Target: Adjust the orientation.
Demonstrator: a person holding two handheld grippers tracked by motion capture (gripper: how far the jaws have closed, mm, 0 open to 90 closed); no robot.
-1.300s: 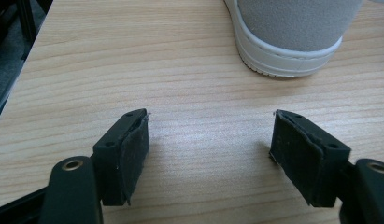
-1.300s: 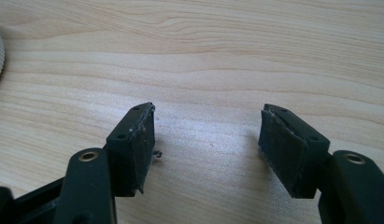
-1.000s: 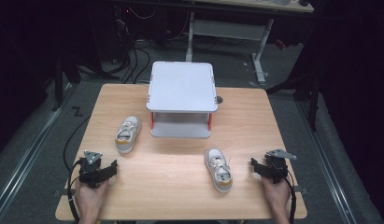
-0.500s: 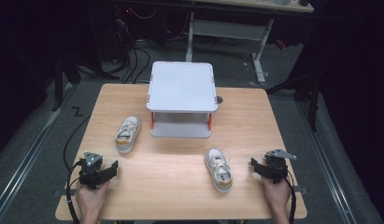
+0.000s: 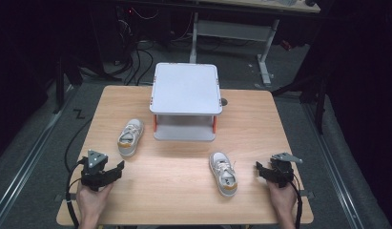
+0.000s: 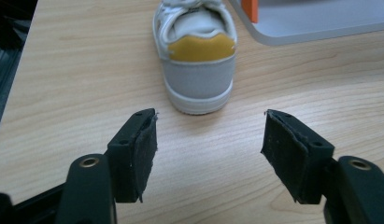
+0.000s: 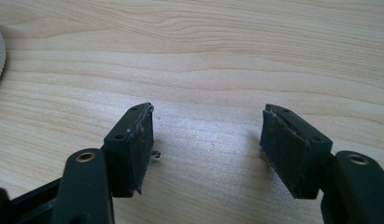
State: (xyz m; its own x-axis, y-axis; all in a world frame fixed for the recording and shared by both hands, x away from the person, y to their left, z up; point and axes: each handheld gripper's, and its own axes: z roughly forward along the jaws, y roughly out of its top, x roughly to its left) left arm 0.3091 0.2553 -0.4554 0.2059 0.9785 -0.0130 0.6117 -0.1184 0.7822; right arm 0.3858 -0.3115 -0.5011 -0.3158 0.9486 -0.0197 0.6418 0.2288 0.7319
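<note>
My left tongs (image 6: pixel 208 156) gape wide and empty low in frame, the left shoe (image 6: pixel 198 51) heel-on just above; I'd go straight in, square. My right tongs (image 5: pixel 274 172), wide too, sit beside the right shoe (image 5: pixel 223 172). The shelf (image 5: pixel 185 89) stands beyond.

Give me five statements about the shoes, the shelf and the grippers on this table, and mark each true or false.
1. Both shoes sit on the white shelf. False: they lie on the wooden table.
2. The left gripper is open. True.
3. The left shoe has a yellow heel patch. True.
4. The right gripper grips the right shoe. False: it is open over bare wood.
5. The shelf has orange posts. True.
</note>
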